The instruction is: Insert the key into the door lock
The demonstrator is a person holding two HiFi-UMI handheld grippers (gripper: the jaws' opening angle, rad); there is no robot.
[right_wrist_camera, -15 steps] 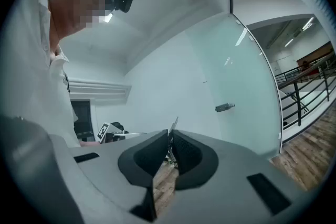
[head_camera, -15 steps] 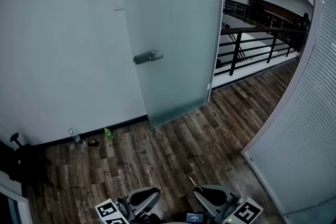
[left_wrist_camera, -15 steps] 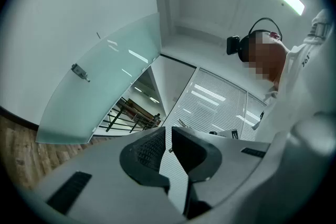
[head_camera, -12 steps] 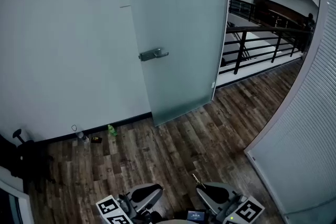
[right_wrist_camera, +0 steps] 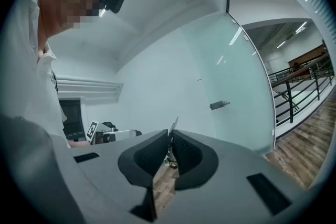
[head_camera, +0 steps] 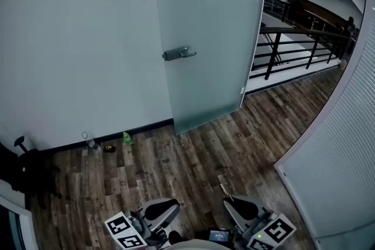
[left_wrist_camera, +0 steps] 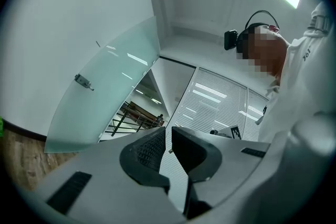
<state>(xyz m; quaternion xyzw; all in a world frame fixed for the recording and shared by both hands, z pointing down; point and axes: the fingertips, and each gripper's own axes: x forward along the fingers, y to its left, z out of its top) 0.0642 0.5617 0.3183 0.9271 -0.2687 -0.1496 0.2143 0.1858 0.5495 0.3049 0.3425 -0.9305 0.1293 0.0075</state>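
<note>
Now in right gripper: key, pinched between fingers.
Handling: likely light, stiff, slippery; best held by bow.
Left gripper: fingers slightly parted, empty.

Two tongs (left tongs, right tongs), one key, one glass door, one door handle, one railing.

The left claw is held low and points a little bit up. Its two jaws stand a tiny bit apart, with nothing between them. The right claw is off to the right of the left claw, well apart from it, and points almost flat. Its jaws are squeezed on a thin key, whose tip sticks out just past the claw tips.
</note>
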